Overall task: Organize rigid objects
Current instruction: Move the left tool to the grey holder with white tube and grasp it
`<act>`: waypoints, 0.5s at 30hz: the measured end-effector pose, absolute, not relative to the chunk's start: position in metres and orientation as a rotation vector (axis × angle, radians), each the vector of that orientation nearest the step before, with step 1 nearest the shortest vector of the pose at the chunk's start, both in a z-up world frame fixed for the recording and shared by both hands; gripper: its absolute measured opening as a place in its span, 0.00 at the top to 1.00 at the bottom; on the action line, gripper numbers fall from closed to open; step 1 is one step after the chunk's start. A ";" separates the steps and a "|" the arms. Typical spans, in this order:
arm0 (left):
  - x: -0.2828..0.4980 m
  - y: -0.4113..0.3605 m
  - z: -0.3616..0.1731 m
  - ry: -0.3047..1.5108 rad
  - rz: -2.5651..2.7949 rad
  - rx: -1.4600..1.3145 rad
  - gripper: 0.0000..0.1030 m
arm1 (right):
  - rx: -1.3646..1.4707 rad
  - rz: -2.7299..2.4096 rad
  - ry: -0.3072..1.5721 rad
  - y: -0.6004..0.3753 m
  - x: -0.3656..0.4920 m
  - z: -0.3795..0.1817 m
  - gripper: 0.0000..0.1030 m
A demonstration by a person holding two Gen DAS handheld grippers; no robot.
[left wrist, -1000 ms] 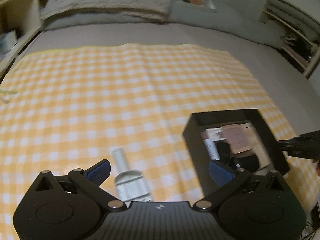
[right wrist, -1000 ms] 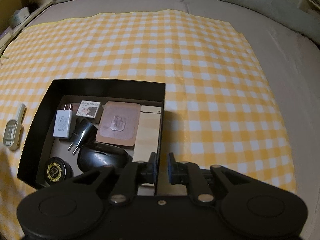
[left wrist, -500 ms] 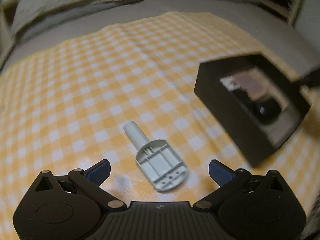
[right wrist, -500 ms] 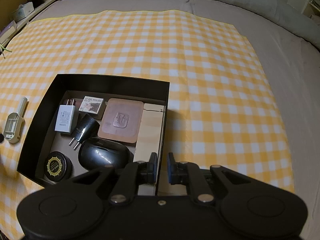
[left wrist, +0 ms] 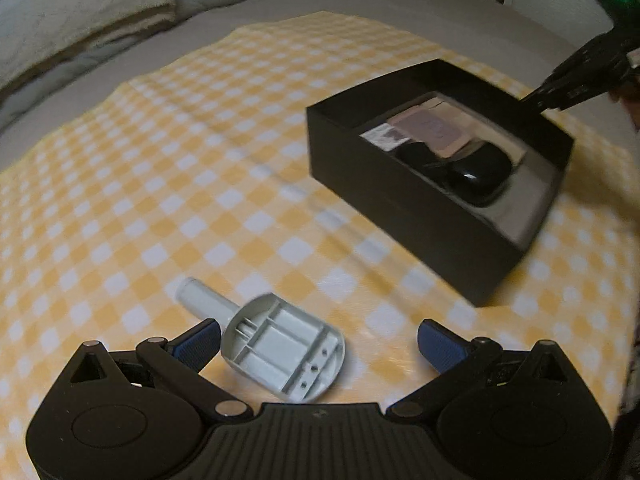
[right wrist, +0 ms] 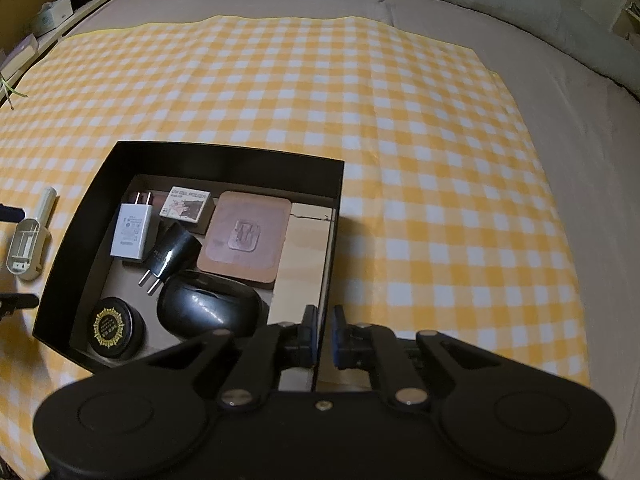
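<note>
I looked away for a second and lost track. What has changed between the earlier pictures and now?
The left claw has come down over the grey plastic part on the checked cloth and rolled; the part now lies between its open jaws, not yet gripped. Nothing was picked up or released. The right claw stayed clamped on the black box wall, and the box contents are unchanged.

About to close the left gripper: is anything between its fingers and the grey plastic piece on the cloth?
Nothing visible. The grey plastic piece lies alone on the checkered cloth, between the open fingers of the left gripper, nearer the left one. The black box sits apart, held at its wall by the right gripper.
</note>
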State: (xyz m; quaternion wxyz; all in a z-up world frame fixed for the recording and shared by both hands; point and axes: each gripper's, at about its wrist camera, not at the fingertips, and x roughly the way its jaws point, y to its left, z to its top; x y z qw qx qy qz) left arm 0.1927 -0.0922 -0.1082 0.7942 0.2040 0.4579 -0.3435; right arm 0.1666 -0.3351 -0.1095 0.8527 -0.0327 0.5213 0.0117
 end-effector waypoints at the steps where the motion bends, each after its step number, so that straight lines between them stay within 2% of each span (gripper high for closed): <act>1: 0.191 -0.092 -0.108 1.001 -0.744 0.418 0.00 | -0.064 0.026 1.098 -0.336 0.167 -0.110 0.93; 8: 0.170 -0.100 -0.101 1.017 -0.783 0.414 0.03 | -0.068 0.029 1.102 -0.336 0.167 -0.110 0.93; 10: 0.167 -0.104 -0.099 0.982 -0.774 0.433 0.12 | -0.071 0.031 1.104 -0.336 0.167 -0.111 0.93; 15: 0.166 -0.116 -0.105 0.918 -0.764 0.568 0.17 | -0.070 0.032 1.103 -0.335 0.167 -0.111 0.93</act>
